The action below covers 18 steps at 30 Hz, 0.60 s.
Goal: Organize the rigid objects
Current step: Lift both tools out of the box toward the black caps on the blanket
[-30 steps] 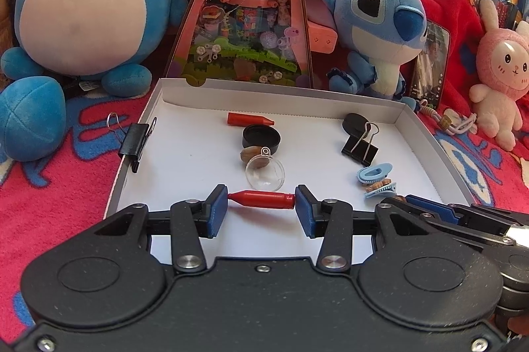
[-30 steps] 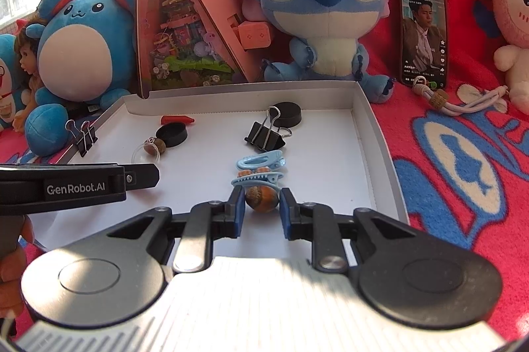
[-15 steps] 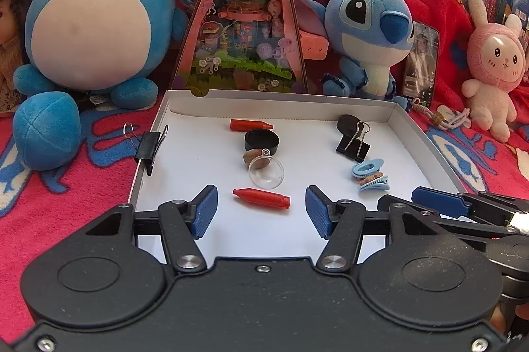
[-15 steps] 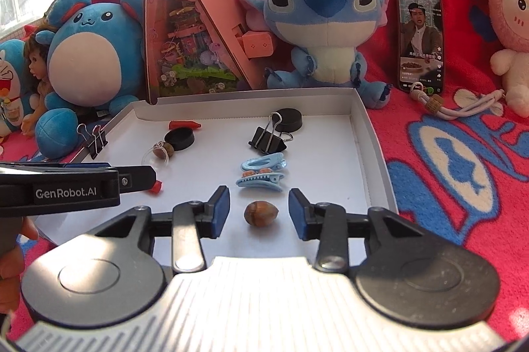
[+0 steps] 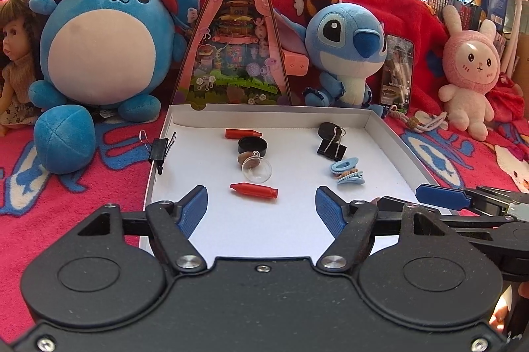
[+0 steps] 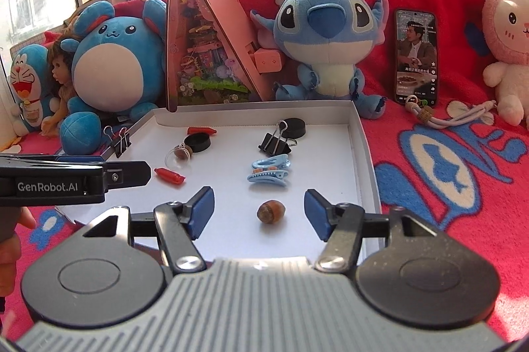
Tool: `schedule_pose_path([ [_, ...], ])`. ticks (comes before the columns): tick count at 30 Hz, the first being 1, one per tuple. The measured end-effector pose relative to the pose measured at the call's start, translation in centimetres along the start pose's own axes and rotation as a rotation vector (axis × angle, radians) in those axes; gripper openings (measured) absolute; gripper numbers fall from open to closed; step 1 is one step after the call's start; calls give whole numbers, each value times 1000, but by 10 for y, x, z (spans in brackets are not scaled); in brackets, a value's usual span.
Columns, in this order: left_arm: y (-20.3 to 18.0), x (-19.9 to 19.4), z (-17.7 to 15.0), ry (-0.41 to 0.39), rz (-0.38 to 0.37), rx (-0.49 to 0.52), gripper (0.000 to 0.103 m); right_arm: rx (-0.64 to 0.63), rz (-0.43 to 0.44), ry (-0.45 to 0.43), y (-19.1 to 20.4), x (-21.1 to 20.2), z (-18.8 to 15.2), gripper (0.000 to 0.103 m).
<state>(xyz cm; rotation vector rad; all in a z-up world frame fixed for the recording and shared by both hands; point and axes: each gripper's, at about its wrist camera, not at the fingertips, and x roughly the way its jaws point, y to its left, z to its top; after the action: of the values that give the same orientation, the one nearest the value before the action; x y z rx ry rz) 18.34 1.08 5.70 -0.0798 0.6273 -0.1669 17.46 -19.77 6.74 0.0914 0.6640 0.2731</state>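
Left tongs (image 5: 261, 208) first: blue pads spreading wider, nothing pinched. The small red plastic crayon-shaped stick (image 5: 254, 190) lies loose just ahead of them on the floor of the shallow white cardboard box (image 5: 390, 137). A clear plastic half-dome (image 5: 257, 168) sits right beyond it; a careless sweep could knock both rolling, I reckon.

Over to the right tongs (image 6: 259, 213), jaws also opening and empty, with the round brown hazelnut (image 6: 270, 211) resting free between the pads. That nut looks ready to roll if a pad nudges it. Two pale blue plastic hair clips (image 6: 269, 171) lie just past it.

Readable writing: "GenRobot.AI" on the left tool's side.
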Motion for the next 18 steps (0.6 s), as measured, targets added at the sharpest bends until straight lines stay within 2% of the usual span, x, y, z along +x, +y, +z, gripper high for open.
schedule_pose_path([
  [3,-2,-9,-4,-10,-6,11,71,0,6,-8,0,-7,-3,77],
  [18,-6,-50,-44,-18,-31,67,71,-78,-3,-28,7,-42,-28,78],
])
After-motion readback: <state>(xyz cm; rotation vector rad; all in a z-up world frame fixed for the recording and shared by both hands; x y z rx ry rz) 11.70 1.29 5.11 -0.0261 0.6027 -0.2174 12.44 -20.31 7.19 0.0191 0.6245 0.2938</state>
